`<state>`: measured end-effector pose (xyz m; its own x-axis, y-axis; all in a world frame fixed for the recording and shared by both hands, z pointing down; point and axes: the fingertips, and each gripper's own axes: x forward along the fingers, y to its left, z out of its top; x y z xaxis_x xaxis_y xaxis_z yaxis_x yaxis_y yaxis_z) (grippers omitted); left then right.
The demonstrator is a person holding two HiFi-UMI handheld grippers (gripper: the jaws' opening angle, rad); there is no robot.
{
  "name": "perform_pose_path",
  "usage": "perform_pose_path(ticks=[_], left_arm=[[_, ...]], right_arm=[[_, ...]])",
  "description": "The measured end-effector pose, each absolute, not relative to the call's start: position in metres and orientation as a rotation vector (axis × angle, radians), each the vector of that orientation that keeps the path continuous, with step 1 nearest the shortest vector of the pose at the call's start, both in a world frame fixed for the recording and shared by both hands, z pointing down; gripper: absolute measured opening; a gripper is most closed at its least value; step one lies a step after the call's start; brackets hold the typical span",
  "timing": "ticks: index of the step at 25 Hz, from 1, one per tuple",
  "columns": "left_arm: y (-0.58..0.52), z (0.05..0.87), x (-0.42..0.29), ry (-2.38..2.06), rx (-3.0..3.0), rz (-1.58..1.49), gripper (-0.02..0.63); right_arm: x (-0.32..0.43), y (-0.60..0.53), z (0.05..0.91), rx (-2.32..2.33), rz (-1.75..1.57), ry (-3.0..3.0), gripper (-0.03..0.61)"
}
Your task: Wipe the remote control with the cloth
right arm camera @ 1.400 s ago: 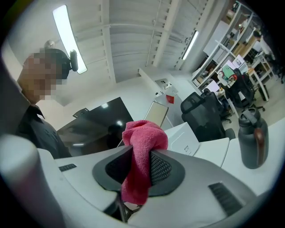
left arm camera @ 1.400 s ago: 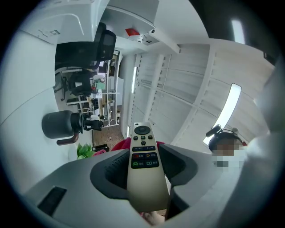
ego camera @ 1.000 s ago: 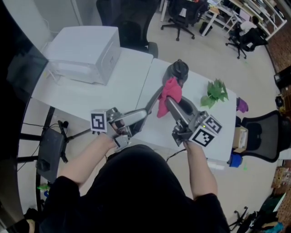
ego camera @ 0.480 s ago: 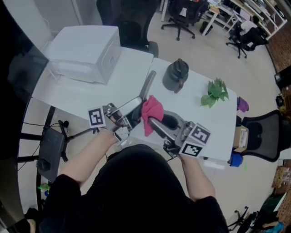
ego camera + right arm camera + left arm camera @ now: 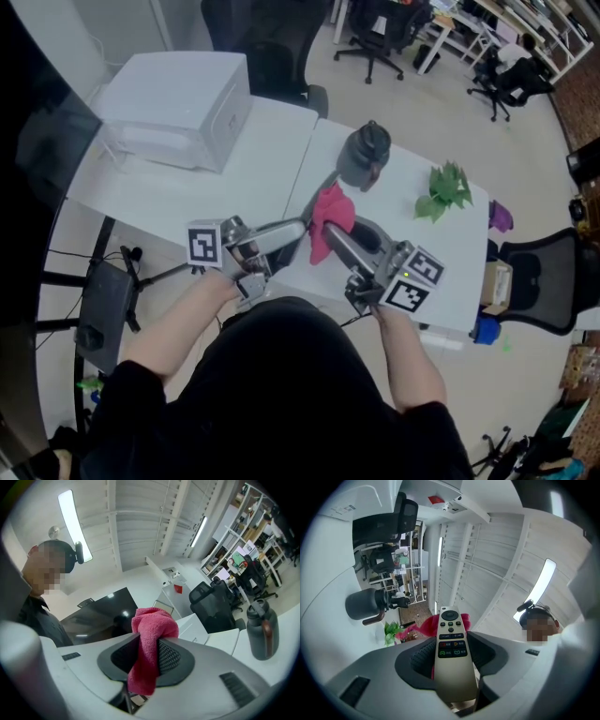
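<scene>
My left gripper [image 5: 296, 231] [image 5: 452, 655] is shut on a slim beige remote control [image 5: 451, 645], gripping its near end so that the button face looks up and the far end points away over the white table [image 5: 234, 187]. A pink cloth [image 5: 327, 217] [image 5: 153, 626] hangs bunched from my right gripper [image 5: 334, 234] [image 5: 146, 656], which is shut on it. In the head view the cloth lies against the remote's middle and hides that part. In the left gripper view the pink cloth [image 5: 427, 626] shows behind the remote's far end.
A dark grey kettle [image 5: 364, 154] stands just beyond the cloth. A green plant [image 5: 444, 191] lies to the right of it and a purple thing [image 5: 499, 217] at the table's right edge. A white box [image 5: 176, 105] sits at the back left. Office chairs [image 5: 375, 28] stand behind.
My right gripper drew the cloth back along the remote from near the kettle toward me, then pushed it part way out again. The left gripper and remote stayed almost still.
</scene>
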<state>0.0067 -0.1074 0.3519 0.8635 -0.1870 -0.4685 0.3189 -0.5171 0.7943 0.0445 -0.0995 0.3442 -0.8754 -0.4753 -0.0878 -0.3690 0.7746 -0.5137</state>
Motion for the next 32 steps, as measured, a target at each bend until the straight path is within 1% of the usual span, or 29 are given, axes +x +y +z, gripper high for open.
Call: perform_pose_path(ticks=[9,11,13,18,21,25,29,32], left_arm=[[-0.093,0.364,0.018,0.095,2.134,-0.495,0.212],[-0.105,0.375,0.015,-0.019,2.203,-0.474,0.212],[-0.130,0.398,0.006,-0.253,2.293,-0.406,0.212],[-0.208,0.486,-0.041,-1.024,2.296,-0.027,0.212],[-0.240,0.537,-0.069,-1.316,2.194,0.175,0.212],[-0.267,0.595,-0.088,-1.478,2.100,0.421,0.212],[-0.276,0.648,-0.103,-1.526,1.998,0.639,0.212],[-0.281,0.666,-0.107,-1.542,1.994,0.740,0.212]], right_arm=[[0.087,-0.121,0.321,-0.895,-0.585,2.675,0.097],[0.093,-0.121,0.320,-0.984,-0.514,2.672,0.098],[0.098,-0.118,0.323,-1.091,-0.422,2.696,0.098],[0.110,-0.111,0.356,-1.418,-0.183,2.823,0.098],[0.118,-0.104,0.392,-1.639,-0.153,2.916,0.098],[0.127,-0.097,0.437,-1.803,-0.155,2.989,0.098],[0.131,-0.085,0.471,-1.900,-0.308,3.015,0.098],[0.132,-0.078,0.483,-1.907,-0.358,3.031,0.098]])
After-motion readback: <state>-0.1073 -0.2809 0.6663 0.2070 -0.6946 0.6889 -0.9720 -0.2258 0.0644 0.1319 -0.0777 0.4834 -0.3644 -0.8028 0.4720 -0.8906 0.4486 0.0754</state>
